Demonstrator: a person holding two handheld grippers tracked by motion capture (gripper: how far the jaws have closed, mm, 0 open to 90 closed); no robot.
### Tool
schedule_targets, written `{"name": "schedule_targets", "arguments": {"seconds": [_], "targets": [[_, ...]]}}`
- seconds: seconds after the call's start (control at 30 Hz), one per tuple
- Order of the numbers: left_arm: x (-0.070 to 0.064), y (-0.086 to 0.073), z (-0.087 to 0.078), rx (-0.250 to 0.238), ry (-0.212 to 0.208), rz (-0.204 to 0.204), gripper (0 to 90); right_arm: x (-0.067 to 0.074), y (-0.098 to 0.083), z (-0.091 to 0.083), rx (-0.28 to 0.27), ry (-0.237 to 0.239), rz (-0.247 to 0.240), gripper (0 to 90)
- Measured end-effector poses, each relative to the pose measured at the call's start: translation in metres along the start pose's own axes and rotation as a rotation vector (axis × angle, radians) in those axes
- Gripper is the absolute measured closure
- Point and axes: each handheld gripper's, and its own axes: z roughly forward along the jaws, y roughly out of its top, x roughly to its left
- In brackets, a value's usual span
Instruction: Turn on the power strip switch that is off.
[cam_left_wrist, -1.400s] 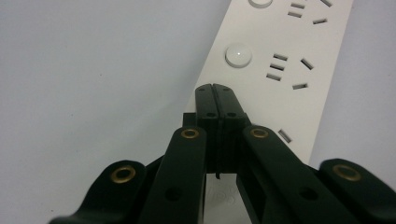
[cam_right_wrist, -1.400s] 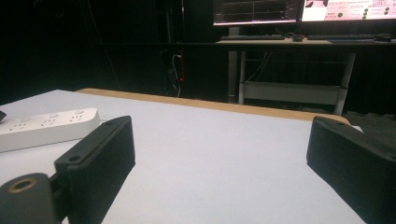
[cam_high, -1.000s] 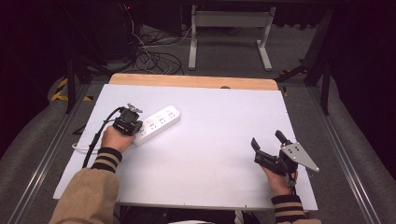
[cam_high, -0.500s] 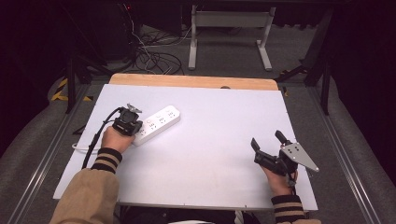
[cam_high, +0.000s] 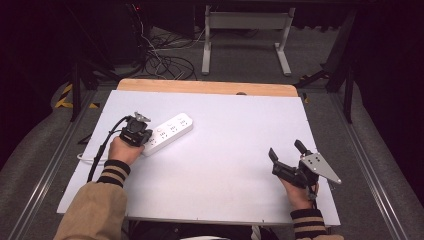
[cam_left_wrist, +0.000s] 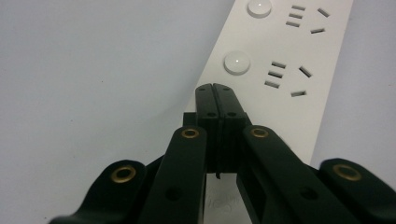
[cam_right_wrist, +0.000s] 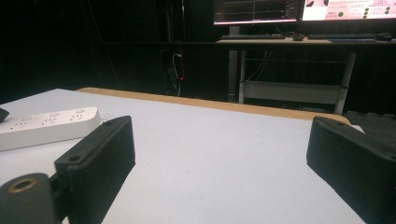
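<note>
1. Left claw (cam_left_wrist: 216, 88), its jaws pressed flat together with nothing between them, rests its tip on the near end of the white power strip (cam_left_wrist: 285, 70); in the high view this claw (cam_high: 141, 131) sits over the strip's (cam_high: 167, 132) left end.
2. The power strip lies on the left half of the white worktop (cam_high: 225, 165), angled so its far end points up and to the right. Its top face carries round push buttons (cam_left_wrist: 237, 63), each beside a group of socket slots.
3. Judging from the closed tip set just short of the nearest button, the step in hand looks like pressing a switch on the strip, with the claw used as a poking finger.
4. The next move calls for a short advance of the tip onto the button's dome and a straight push down, without skidding the light strip along the smooth worktop.
5. Right claw (cam_high: 289, 152) hovers over the right front of the worktop, well apart from the strip, jaws spread wide and empty; its own view looks across the worktop to the strip (cam_right_wrist: 46, 126) at far left.
6. No brand or label is legible on the strip; faint marks near its close end are too blurred to read. Monitors (cam_right_wrist: 299, 9) in the dark background show text too small to make out.
</note>
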Motion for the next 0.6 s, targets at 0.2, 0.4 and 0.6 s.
{"name": "schedule_targets", "arguments": {"seconds": [0.2, 0.4, 0.6], "targets": [[0.001, -0.011, 0.000, -0.092, 0.002, 0.012, 90.0, 0.000, 0.000, 0.000, -0.001, -0.001, 0.002, 8.2], [0.003, -0.013, 0.000, -0.110, 0.016, -0.002, 90.0, 0.000, 0.000, 0.001, 0.002, 0.000, 0.006, 8.2], [0.003, -0.014, -0.001, -0.131, 0.024, -0.011, 90.0, 0.000, 0.000, 0.001, 0.001, 0.001, 0.005, 8.2]]}}
